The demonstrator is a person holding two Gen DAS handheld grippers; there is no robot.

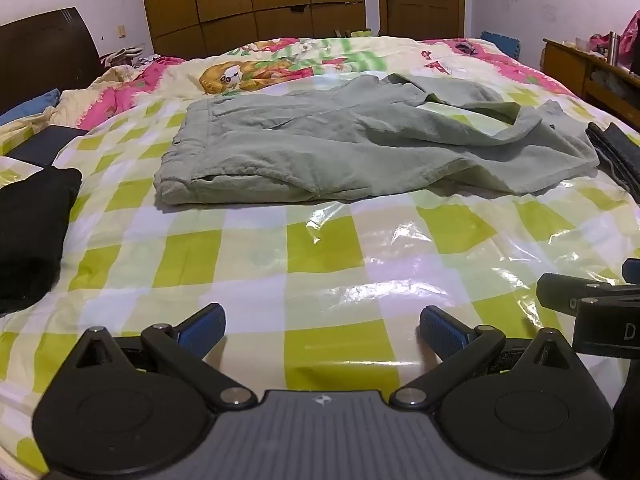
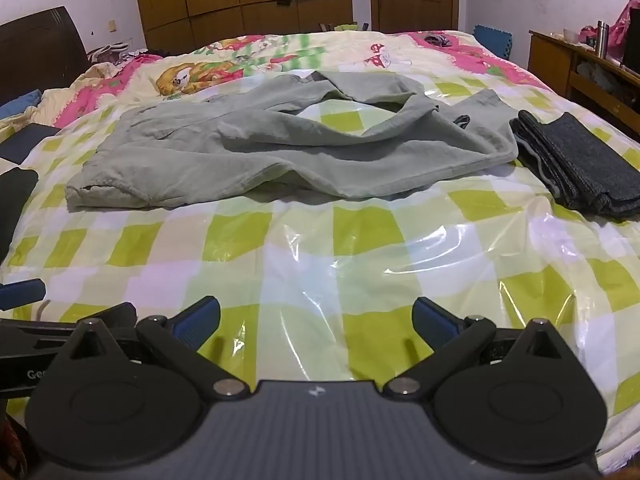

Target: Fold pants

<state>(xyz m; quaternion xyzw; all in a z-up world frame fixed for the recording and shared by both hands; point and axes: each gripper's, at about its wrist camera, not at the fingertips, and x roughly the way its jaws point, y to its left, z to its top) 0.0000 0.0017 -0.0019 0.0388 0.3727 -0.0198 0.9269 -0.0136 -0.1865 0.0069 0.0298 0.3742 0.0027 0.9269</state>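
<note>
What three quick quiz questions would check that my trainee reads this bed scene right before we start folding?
1. True or false: the left gripper already holds the green pants.
2. Which folded item lies right of the pants in the right wrist view: A) dark grey garment, B) a red towel, C) a white pillow?
3. Fill in: the pants lie on a green and white ______ plastic cover.

Key:
1. False. Both it and the right gripper are open and empty, short of the pants.
2. A.
3. Checked.
</note>
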